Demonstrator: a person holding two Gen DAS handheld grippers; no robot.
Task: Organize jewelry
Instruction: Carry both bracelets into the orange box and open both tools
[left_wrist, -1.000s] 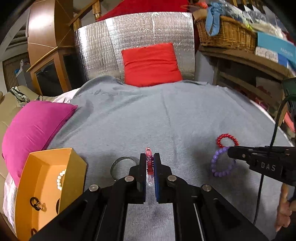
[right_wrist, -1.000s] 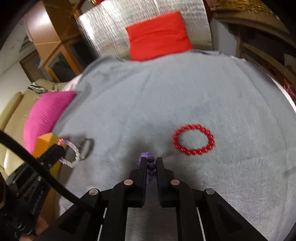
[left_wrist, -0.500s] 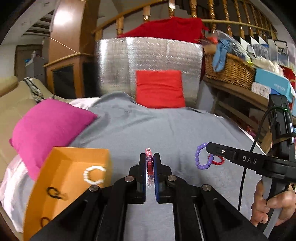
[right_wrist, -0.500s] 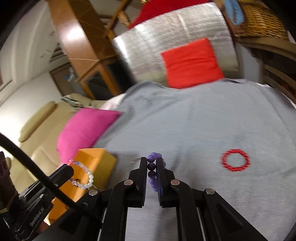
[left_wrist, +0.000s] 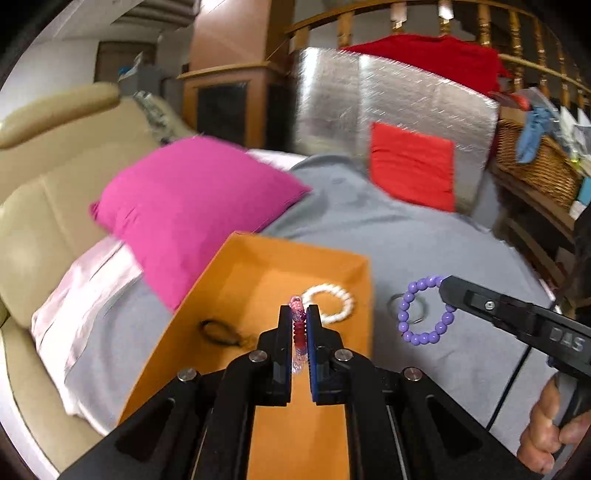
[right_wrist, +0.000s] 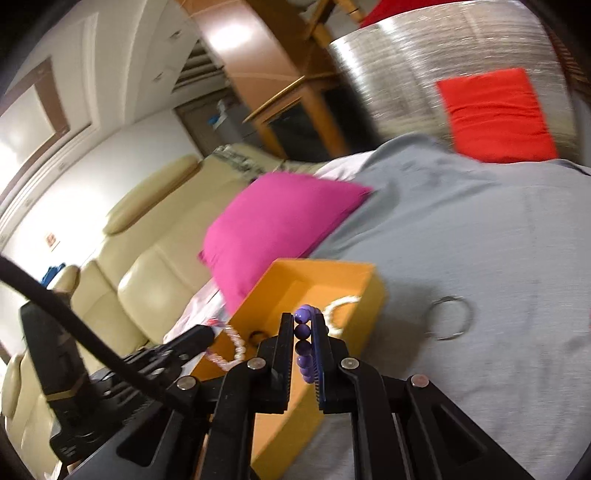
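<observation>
Carrying one bracelet apiece, both grippers are positioned at the orange box (left_wrist: 258, 280), which sits on the grey blanket (left_wrist: 424, 251) with a pink cushion (left_wrist: 192, 192) just beyond its far-left corner. The left gripper (left_wrist: 300, 332) is clamped shut on a pink bead bracelet (left_wrist: 297, 328), held edge-on so that its ring stands upright between the pads; in the left wrist view it lies above the box floor, with a white bead bracelet (left_wrist: 328, 299) in the far right corner and a dark ring (left_wrist: 218, 330) to the near left already inside. The right gripper (right_wrist: 303, 343) is closed on a purple bead bracelet (right_wrist: 304, 339), whose loop hangs free off the tips, to the right of the box's right wall and over the blanket. A metal ring (right_wrist: 448, 317) lies loose on the blanket, right of the box. The decisive relation: the left gripper is already over the box opening and is the nearer one, so release there probably needs only a parting of the pads, while the purple bracelet must likely travel left across the right wall first. Risk: the upright pink bracelet may roll on landing.
</observation>
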